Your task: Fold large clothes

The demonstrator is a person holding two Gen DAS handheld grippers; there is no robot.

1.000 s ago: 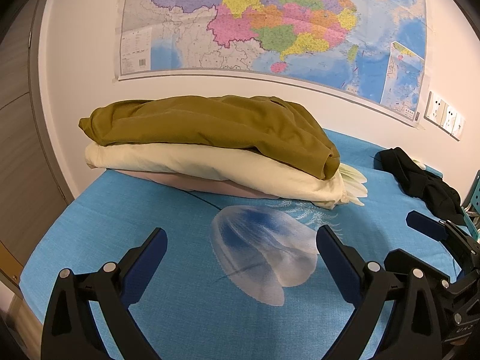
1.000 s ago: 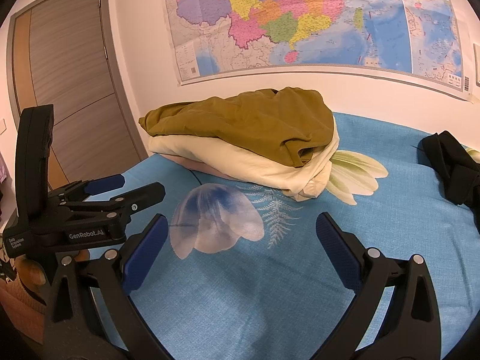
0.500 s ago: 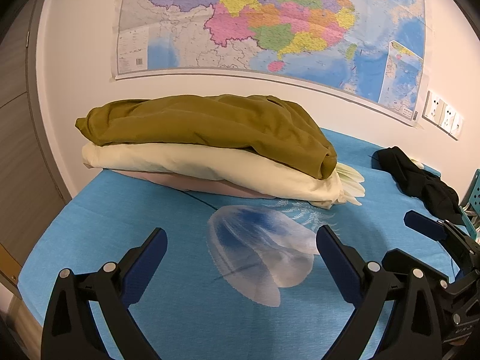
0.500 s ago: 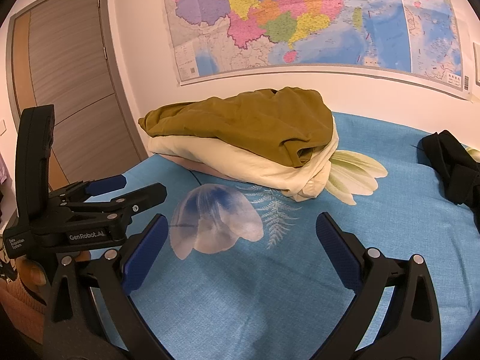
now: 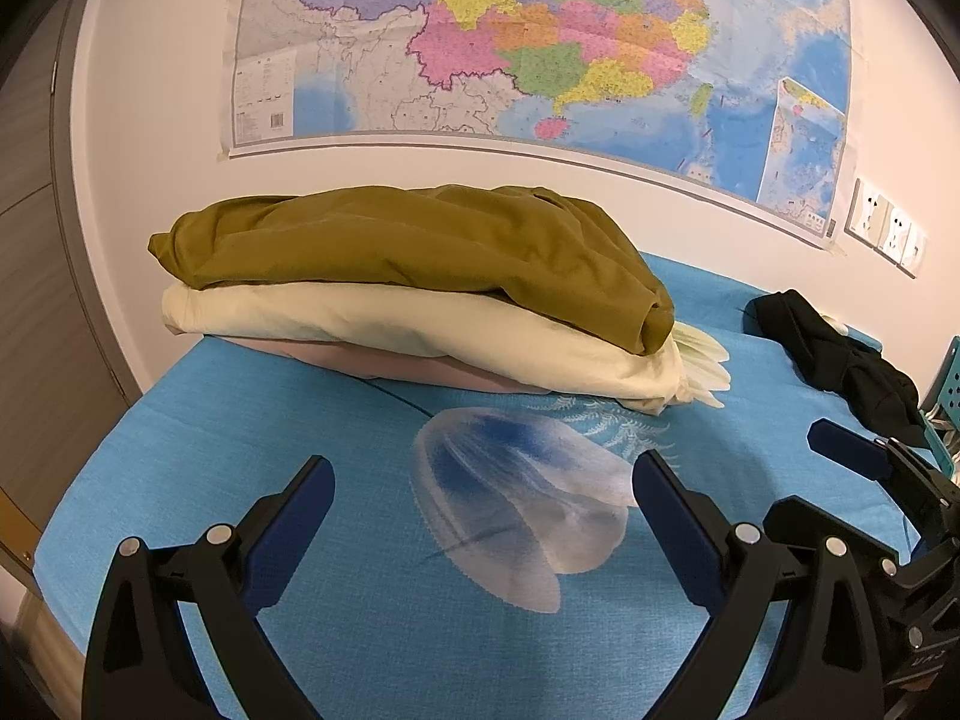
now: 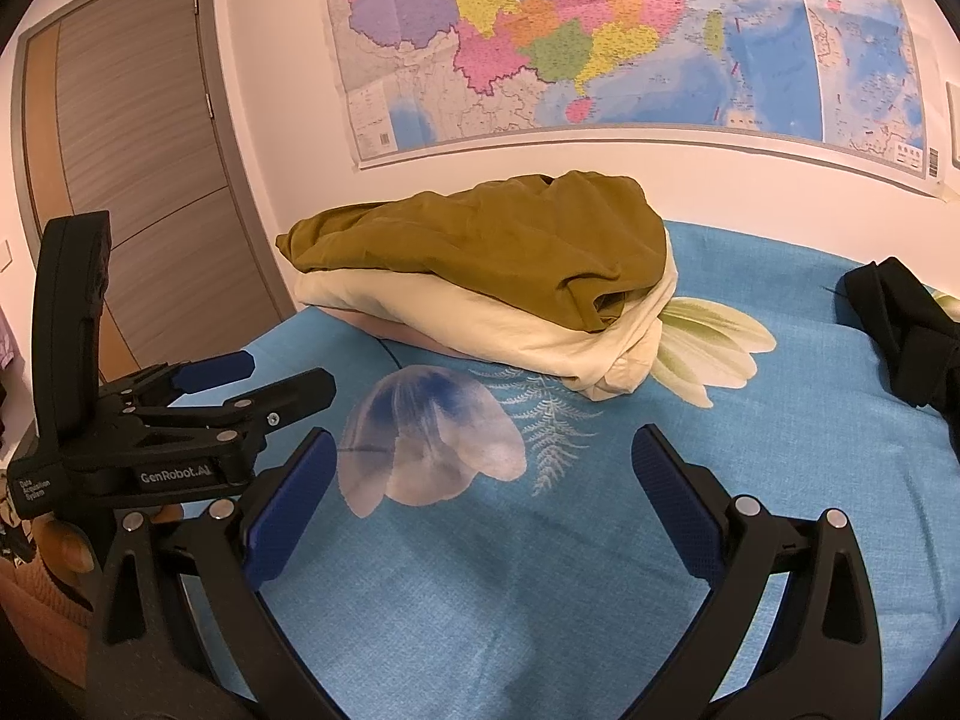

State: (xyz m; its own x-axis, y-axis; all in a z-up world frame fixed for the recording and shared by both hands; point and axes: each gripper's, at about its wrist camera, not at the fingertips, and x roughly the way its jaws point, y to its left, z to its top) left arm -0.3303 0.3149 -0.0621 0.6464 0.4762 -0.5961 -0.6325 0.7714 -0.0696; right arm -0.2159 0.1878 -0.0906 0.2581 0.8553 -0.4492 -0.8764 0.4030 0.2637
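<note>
Lying beyond both wide-spread, empty grippers, left gripper (image 5: 483, 501) and right gripper (image 6: 480, 474), sits the clothes stack (image 5: 414, 294).

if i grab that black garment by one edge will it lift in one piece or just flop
The black garment lies crumpled in soft folds on the blue sheet, so it will probably droop and unfurl. It looks like thin fabric, likely light. Pushed, it would likely bunch up.

Both wrist views low over bed (image 5: 180, 450), facing folded pile (image 5: 414, 288), wall map (image 6: 600, 30).
</note>
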